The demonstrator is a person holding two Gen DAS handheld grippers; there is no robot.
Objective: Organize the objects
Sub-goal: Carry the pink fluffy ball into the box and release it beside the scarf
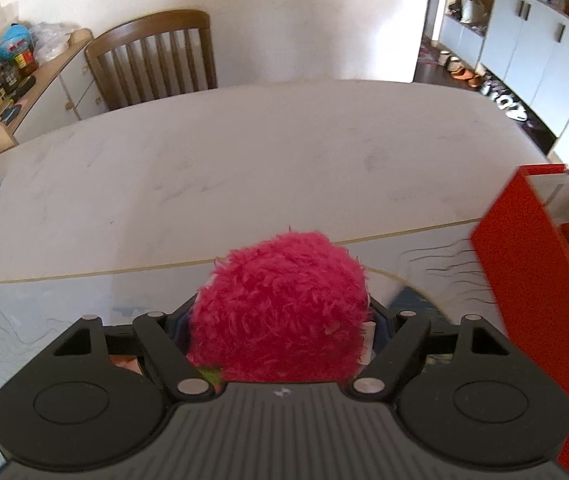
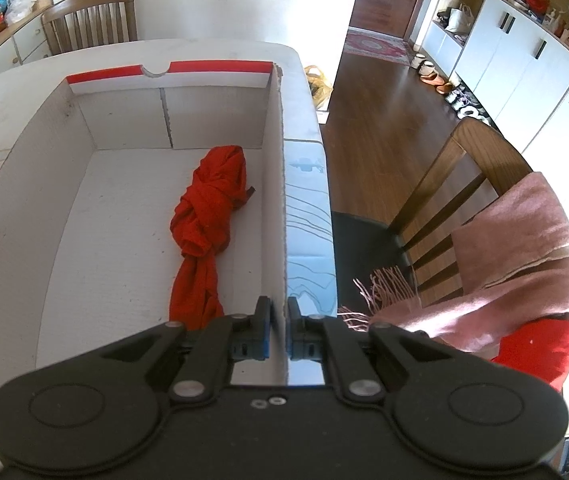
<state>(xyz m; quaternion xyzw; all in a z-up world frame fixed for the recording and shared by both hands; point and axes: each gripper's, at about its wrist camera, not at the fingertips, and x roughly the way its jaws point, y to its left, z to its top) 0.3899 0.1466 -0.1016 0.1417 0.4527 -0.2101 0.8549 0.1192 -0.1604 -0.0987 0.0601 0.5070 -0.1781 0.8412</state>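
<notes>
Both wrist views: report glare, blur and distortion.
Left wrist view: back wall blown out white, red box edge smeared, table rim bowed by fisheye. Right wrist view: sharper, glare on wall, box wall curved.

A wooden chair [image 2: 456, 184] draped with a pink fringed scarf [image 2: 496, 264] stands beside white cabinets [image 2: 516, 60].

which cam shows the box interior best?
Right wrist: it looks straight into the open cardboard box, red cloth on its floor. Left wrist shows only the box's red outer wall at frame right, nothing inside.
</notes>
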